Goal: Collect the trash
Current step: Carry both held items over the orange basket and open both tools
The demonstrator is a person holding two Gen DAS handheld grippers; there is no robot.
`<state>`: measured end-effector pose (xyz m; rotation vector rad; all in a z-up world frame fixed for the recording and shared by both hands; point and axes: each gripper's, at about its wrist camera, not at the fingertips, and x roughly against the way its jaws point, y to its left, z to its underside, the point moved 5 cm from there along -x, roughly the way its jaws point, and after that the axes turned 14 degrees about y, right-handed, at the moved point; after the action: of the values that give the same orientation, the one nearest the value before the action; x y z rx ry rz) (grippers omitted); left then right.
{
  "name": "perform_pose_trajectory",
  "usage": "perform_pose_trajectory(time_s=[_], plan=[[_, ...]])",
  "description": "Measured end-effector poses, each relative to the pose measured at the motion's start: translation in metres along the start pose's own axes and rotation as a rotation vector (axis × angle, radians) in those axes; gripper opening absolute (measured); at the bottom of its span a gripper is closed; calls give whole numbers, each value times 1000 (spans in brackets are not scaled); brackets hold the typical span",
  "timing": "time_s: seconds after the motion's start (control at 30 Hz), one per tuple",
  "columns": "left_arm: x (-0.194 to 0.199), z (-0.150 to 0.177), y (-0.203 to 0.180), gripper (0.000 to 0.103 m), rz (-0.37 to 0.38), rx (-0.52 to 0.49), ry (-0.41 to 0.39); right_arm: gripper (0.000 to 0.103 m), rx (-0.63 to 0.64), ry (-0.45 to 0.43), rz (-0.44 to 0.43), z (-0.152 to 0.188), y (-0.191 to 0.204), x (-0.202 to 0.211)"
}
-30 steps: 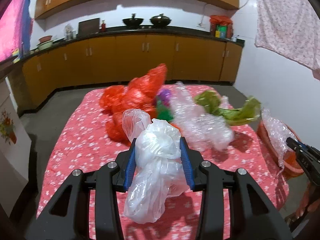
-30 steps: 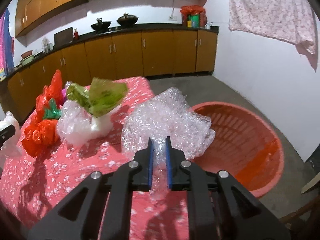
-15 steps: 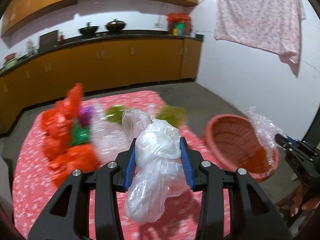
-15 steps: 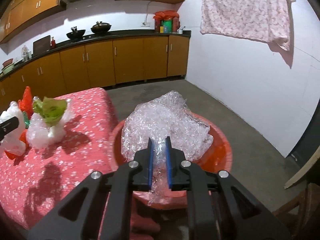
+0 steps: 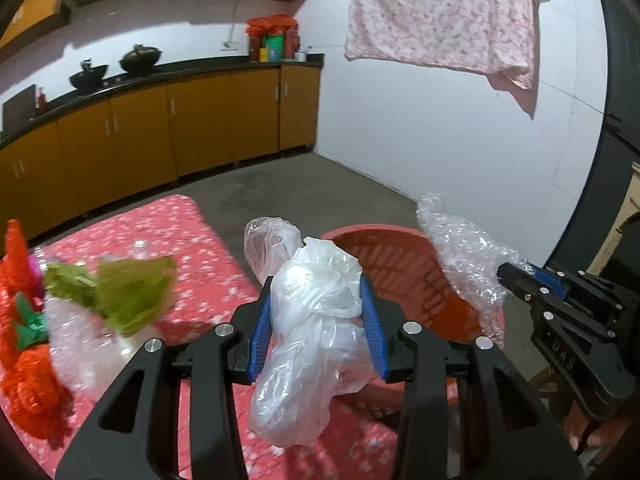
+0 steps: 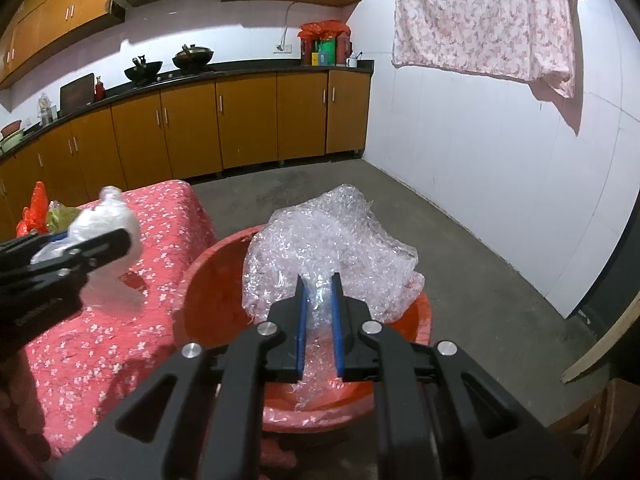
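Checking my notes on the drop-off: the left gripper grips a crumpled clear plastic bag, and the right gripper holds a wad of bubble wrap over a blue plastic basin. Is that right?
Not quite: the basin is red-orange plastic, not blue, as the right wrist view shows. The rest stands: the left gripper grips the crumpled clear plastic bag, and the right gripper holds the wad of bubble wrap over it.
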<state>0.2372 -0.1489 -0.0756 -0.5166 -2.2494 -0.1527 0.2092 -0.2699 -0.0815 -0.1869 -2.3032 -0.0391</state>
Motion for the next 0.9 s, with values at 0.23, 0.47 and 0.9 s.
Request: perform_pose_trajectory(time_s=[0.23,0.47,0.9], plan=[[-27,-7,-14,41,25,-34,30,12,-2,11,-15,-4,-5,-17],[-47,-12,-25,43,33,-58,56,15,-14,20,-51,-7,-10,-30],[-59,-6,-19,62,37,-32,88,44,-87,6,-33,0,-38,-27]])
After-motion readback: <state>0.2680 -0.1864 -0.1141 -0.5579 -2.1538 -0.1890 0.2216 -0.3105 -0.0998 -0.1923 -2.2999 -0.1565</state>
